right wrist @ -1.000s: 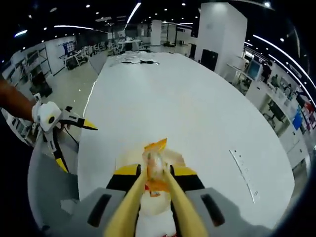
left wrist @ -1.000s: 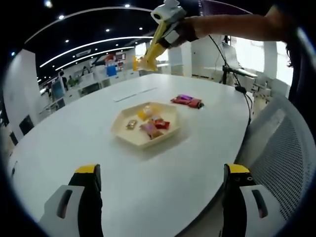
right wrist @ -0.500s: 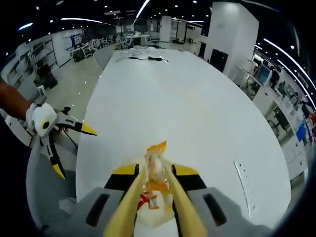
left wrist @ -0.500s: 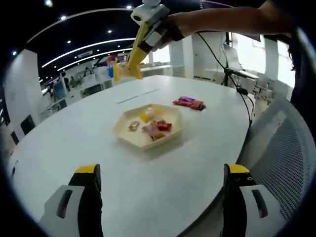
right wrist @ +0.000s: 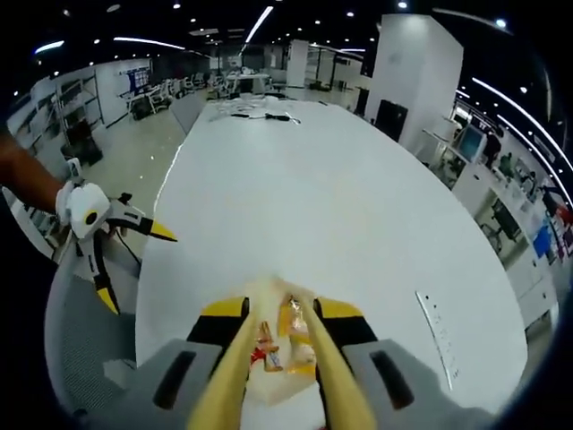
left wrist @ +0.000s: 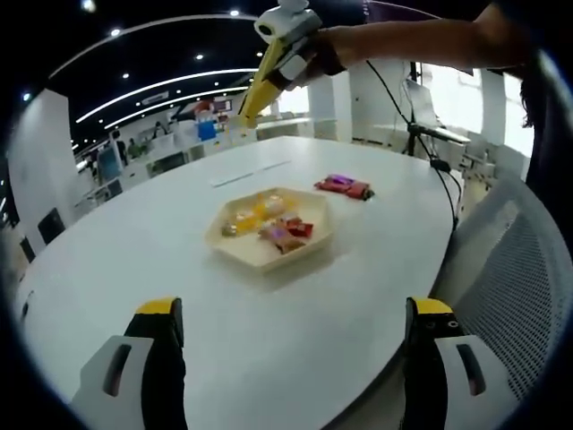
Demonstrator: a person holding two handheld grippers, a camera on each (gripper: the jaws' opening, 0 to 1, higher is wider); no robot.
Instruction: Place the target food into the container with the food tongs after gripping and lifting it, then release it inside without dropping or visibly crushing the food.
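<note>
**A:** What sat nearest in the left gripper view?

**B:** The left hand-held gripper (left wrist: 291, 358), its two yellow-tipped jaws spread wide with nothing between them, low over the white desk (left wrist: 134, 260). Beyond them, on the desk, stood the hexagonal tray (left wrist: 260, 253), pale and shallow.

**A:** And inside the tray?

**B:** Several wrapped snacks: a yellow snack packet (left wrist: 253, 209) toward the tray's far side, a red wrapped piece (left wrist: 296, 228) on the side nearer the office chair, and a pinkish one beside it. A small brownish piece lay close to the rim on the opposite side.

**A:** Anything past the tray?

**B:** A red and purple packet (left wrist: 341, 184) lay on the desk, apart from the tray on its far side. Above the tray hung the yellow food tongs (left wrist: 255, 87), gripped by the right hand-held gripper (left wrist: 288, 45) on a person's outstretched arm. I could not tell from there whether the tips held anything.

**A:** Did the right gripper view help?

**B:** Somewhat. The right hand-held gripper's jaws were clamped on the tongs' two yellow arms (right wrist: 269, 358), which ran forward with a gap between the tips. Straight beyond them was the tray (right wrist: 269, 394), with an orange-yellow packet (right wrist: 294, 330) and a red-printed wrapper lying in it. To the side of the tray, past the desk's edge, the left hand-held gripper (right wrist: 134, 264) showed, jaws apart. The mesh office chair (left wrist: 510, 269) stood beside the desk.
</note>
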